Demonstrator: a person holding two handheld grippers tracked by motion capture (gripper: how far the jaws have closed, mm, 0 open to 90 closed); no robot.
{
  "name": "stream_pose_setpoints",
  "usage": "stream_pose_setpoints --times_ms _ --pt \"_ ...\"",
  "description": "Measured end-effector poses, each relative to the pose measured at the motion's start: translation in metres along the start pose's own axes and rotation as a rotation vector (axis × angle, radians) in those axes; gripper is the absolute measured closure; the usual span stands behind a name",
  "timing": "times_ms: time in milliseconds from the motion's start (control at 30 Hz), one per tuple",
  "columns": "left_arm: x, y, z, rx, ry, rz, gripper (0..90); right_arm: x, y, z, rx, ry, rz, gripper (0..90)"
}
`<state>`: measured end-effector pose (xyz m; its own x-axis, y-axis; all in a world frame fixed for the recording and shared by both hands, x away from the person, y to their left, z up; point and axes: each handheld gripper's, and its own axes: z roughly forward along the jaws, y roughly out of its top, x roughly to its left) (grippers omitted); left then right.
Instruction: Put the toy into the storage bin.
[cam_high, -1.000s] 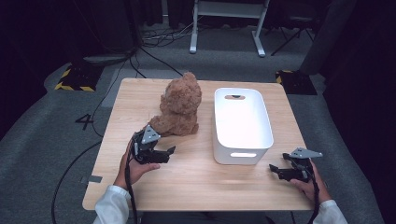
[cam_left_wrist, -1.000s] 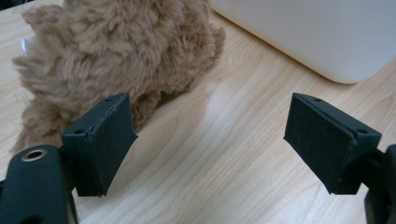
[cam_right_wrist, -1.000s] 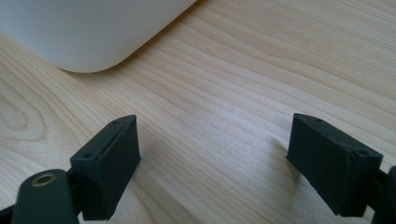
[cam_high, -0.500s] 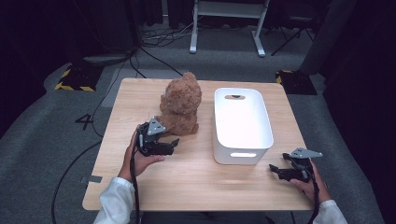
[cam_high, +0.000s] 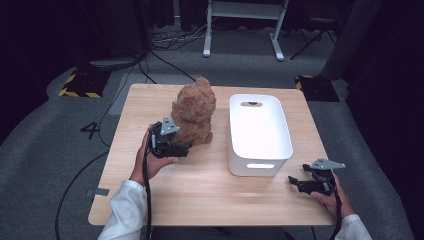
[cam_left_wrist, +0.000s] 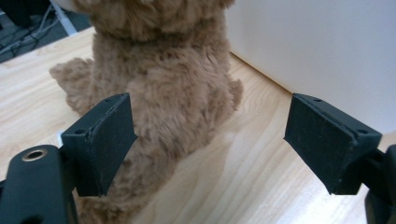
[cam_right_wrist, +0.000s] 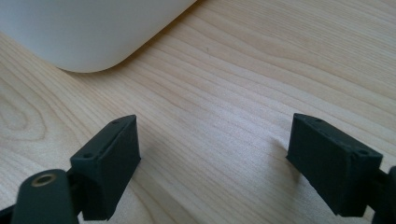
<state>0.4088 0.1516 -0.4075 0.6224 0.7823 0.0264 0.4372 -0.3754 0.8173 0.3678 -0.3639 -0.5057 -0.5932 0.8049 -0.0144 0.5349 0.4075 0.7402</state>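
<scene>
A brown plush bear (cam_high: 194, 110) sits upright on the wooden table (cam_high: 200, 185), just left of a white bin (cam_high: 257, 131). My left gripper (cam_high: 184, 148) is open right at the bear's near side. In the left gripper view the bear (cam_left_wrist: 168, 79) stands close ahead, its lower body between the spread jaws, and the bin's white wall (cam_left_wrist: 317, 51) rises to the right. My right gripper (cam_high: 296, 182) is open, low over the table near the bin's front right corner. The right gripper view has bare wood between the jaws and the bin's rounded corner (cam_right_wrist: 88, 32) beyond.
The bin is empty, with handle slots at its near and far ends. The table's front edge runs close to both hands. Cables (cam_high: 160, 55) and a white stand's legs (cam_high: 240, 30) lie on the grey floor beyond the table.
My left gripper has moved forward and right, up to the bear. The right gripper has stayed in place.
</scene>
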Motion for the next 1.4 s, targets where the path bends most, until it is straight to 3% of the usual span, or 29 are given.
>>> stream_pose_setpoints --times_ms 267,467,867,1100,1200,1400 --pt "0.007 0.008 -0.001 -0.018 0.024 -0.005 15.9 0.0 0.0 0.0 0.0 0.0 0.0 16.6" --pt "0.013 0.013 0.002 -0.004 0.028 -0.018 16.0 0.0 0.0 0.0 0.0 0.0 0.0 16.6" --pt "0.019 0.027 0.021 0.036 0.051 0.006 16.0 0.0 0.0 0.0 0.0 0.0 0.0 16.6" --pt "0.022 0.027 0.03 0.054 0.038 0.008 15.9 0.0 0.0 0.0 0.0 0.0 0.0 16.6" --pt "0.021 0.028 0.036 0.073 0.05 0.014 16.0 0.0 0.0 0.0 0.0 0.0 0.0 16.6" --pt "0.021 0.033 0.043 0.078 0.047 0.002 15.9 0.0 0.0 0.0 0.0 0.0 0.0 16.6"
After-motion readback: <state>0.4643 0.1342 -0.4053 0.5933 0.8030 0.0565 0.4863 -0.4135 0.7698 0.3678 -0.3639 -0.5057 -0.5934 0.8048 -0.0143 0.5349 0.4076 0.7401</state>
